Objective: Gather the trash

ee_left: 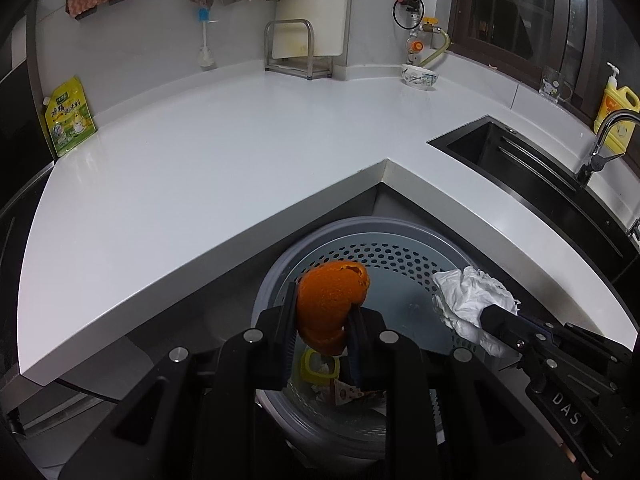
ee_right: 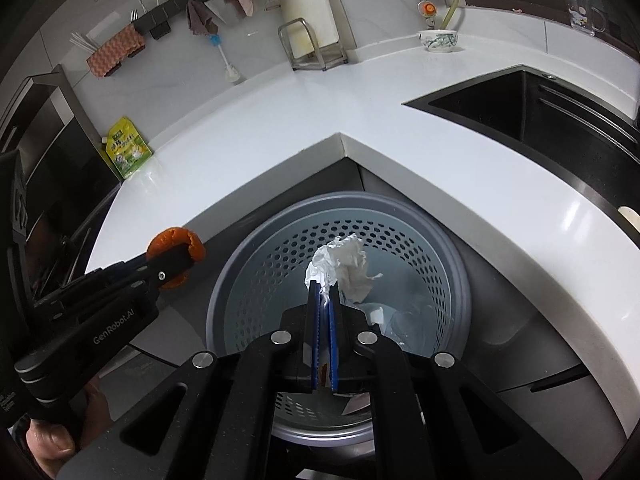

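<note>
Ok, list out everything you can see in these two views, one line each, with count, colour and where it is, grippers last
orange peel: one, orange, pinched in the left gripper over the bin
crumpled tissue: one, white, pinched in the right gripper over the bin
trash bin: one, grey, perforated, on the floor below the counter corner
countertop: one, white, L-shaped
sink: one, black, set in the counter at right
seasoning pouch: one, yellow-green, far left of the counter
bowl: one, white patterned, back of the counter
dish soap bottle: one, yellow, behind the sink
left gripper: one, black, shut on the peel
right gripper: one, black with blue pads, shut on the tissue
</note>
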### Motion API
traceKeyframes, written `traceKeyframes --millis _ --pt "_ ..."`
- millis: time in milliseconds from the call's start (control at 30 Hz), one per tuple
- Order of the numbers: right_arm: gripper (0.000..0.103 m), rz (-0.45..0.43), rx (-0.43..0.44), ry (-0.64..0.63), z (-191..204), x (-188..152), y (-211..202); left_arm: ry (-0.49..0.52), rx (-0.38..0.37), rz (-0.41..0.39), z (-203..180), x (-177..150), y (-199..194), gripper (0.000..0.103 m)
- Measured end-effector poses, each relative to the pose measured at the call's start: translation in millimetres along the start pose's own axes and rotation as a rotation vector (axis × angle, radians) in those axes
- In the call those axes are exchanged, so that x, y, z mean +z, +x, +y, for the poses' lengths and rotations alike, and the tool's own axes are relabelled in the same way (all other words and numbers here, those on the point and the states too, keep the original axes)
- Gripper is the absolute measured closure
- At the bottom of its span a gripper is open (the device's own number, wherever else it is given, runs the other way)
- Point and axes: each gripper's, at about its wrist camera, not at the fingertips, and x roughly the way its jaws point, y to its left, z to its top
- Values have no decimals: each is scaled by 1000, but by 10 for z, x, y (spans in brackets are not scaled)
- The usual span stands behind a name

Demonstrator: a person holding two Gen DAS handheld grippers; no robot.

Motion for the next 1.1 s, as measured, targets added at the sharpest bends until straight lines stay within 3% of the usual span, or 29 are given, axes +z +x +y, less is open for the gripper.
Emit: traceKeyframes --millis 100,167,200,567,733,1100 --pt "96 -1 -1 4 -5 0 -5 -6 8 -10 11 -1 -23 67" --pt "76 -14 0 14 -23 0 -28 -12 15 -24 23 0 -48 37" --pt "64 -30 -4 20 -34 -1 -54 -17 16 -35 32 -2 -72 34" --pt "59 -16 -7 42 -98 -56 -43 -14 38 -32 34 -8 -110 26" --pt "49 -24 -14 40 -99 -88 -59 -19 43 -27 66 -16 -100 21" --pt "43 -34 -39 7 -65 -112 -77 -16 61 -18 73 -37 -84 13"
